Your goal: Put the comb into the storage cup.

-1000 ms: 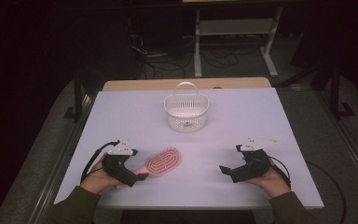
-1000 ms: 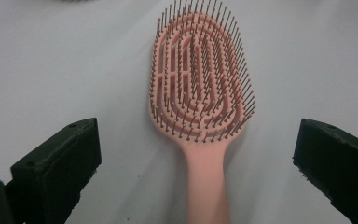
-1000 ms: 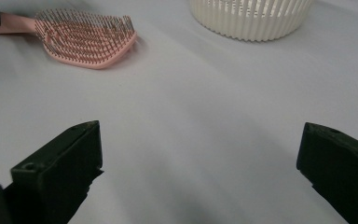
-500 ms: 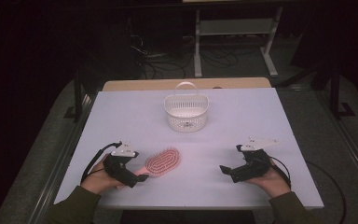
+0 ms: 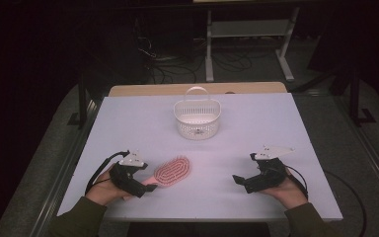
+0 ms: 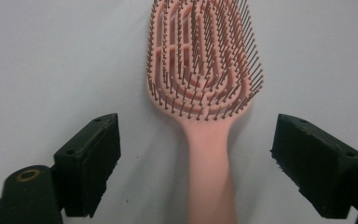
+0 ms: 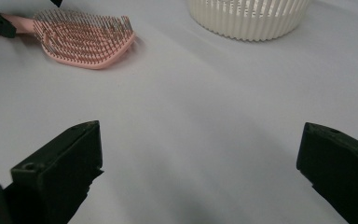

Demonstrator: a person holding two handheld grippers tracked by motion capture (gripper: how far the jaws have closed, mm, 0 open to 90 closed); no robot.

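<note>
A: Where's the brush (image 5: pixel 172 171) rn?

B: Lower left of centre in the high view, flat on the surface (image 5: pixel 256 128), bristles up. Head points up-right, handle down-left toward the left gripper (image 5: pixel 145 186).

A: Is it gripped?

B: No. In the left gripper view the handle (image 6: pixel 210 177) runs up the middle between the jaws, w/ clear gaps both sides, pads not touching it. Jaws have just been closing a bit, but they're apart around the handle, nothing pinched.

A: Right gripper (image 5: pixel 238 179)?

B: Lower right of the high view, low over the surface, tips aimed left toward the frame's middle. Jaws spread wide in the right gripper view, bare surface between them. Well apart from the brush.

A: And the basket (image 5: pixel 197 116)?

B: White, slotted, handle upright, upper centre of the high view. Well apart from the brush and both grippers. In the right gripper view its wall is at the top edge, right of centre; the brush sits upper left there, w/ a tip of the left gripper beside its handle.
</note>
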